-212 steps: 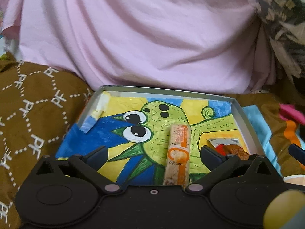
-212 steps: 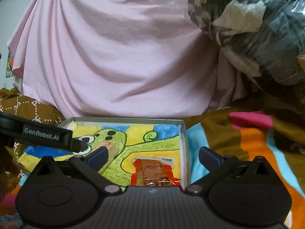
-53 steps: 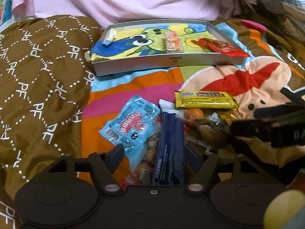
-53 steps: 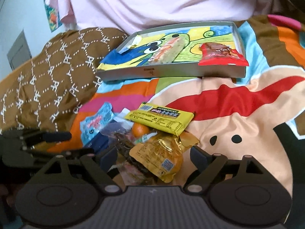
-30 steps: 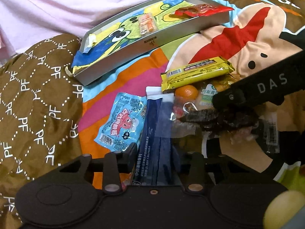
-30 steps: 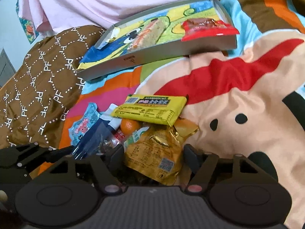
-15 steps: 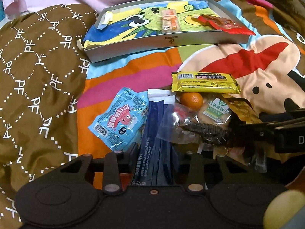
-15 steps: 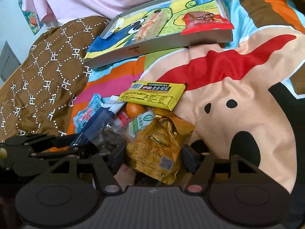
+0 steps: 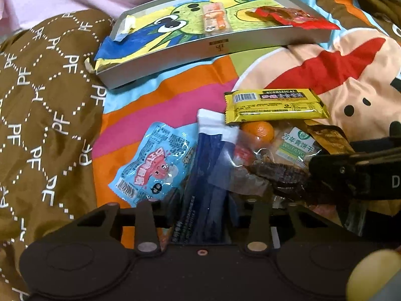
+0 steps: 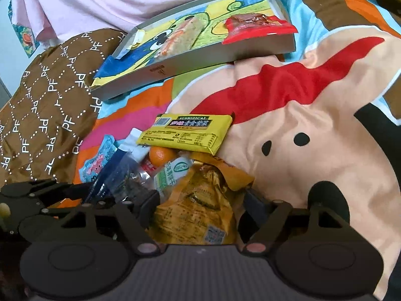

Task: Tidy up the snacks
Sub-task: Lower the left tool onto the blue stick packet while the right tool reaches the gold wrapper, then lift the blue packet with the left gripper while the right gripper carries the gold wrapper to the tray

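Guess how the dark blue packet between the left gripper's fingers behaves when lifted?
Dark blue packet looks long, thin and creased, so probably floppy, drooping at its white end. Glossy film may slip. A clear bag overlaps it, so lifting likely drags that along.

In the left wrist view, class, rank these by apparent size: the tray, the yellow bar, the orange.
1. tray, largest though farthest
2. yellow bar
3. orange, partly hidden by the bar
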Motion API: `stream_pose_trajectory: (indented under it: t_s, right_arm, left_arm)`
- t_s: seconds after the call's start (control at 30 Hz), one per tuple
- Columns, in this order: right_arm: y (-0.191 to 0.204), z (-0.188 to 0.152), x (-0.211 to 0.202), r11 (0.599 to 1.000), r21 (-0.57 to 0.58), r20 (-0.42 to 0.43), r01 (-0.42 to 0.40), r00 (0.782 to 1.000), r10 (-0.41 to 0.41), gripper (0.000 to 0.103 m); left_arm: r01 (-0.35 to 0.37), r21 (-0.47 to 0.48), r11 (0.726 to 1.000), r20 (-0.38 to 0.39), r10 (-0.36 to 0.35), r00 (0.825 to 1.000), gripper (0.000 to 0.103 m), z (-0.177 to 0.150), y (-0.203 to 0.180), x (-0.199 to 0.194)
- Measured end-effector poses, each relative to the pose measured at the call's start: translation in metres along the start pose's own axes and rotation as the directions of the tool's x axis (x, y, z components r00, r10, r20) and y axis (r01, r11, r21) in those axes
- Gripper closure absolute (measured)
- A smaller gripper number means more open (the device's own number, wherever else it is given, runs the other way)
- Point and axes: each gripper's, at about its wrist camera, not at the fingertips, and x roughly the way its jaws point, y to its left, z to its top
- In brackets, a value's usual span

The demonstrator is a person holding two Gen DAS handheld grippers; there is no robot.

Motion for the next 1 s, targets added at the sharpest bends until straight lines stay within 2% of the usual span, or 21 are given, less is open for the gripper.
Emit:
stream_pose_trajectory:
  t_s: [0.07, 0.27, 0.33, 0.4, 0.7, 1.0]
  right_arm:
    - [-0.001, -0.001, -0.001, 1.0, 0.009, -0.013, -0.003, 1.0, 0.003, 0.039]
    - [-0.001, -0.005, -0.008, 1.0, -0.001, -0.031, -0.016, 0.999, 0.016, 0.046]
    - [0.0, -0.006, -0.01, 1.0, -0.011, -0.031, -0.01, 0.999, 0.01, 0.052]
    - [0.0, -0.007, -0.009, 1.0, -0.021, -0.027, 0.012, 1.0, -0.013, 0.065]
    - [0.008, -0.013, -0.023, 0.995, -0.088, 0.016, 0.045, 0.999, -0.044, 0.077]
    - [0.019, -0.014, -0.037, 0.986, -0.151, 0.103, 0.066, 0.993, -0.051, 0.079]
  left_arm:
    - [0.002, -0.013, 1.0, 0.004, -0.002, 1.0, 0.065, -0.001, 0.002, -0.003]
    - [0.015, -0.097, 0.995, 0.019, -0.014, 1.0, 0.07, -0.003, 0.01, -0.016]
    - [0.022, -0.124, 0.992, 0.023, -0.019, 1.0, 0.071, -0.005, 0.013, -0.021]
    - [0.02, -0.144, 0.989, 0.024, -0.016, 1.0, 0.074, -0.008, 0.013, -0.024]
    - [0.02, -0.173, 0.985, 0.068, -0.008, 0.998, 0.075, -0.017, 0.004, -0.046]
    - [0.007, -0.206, 0.979, 0.143, 0.023, 0.989, 0.075, -0.011, -0.004, -0.066]
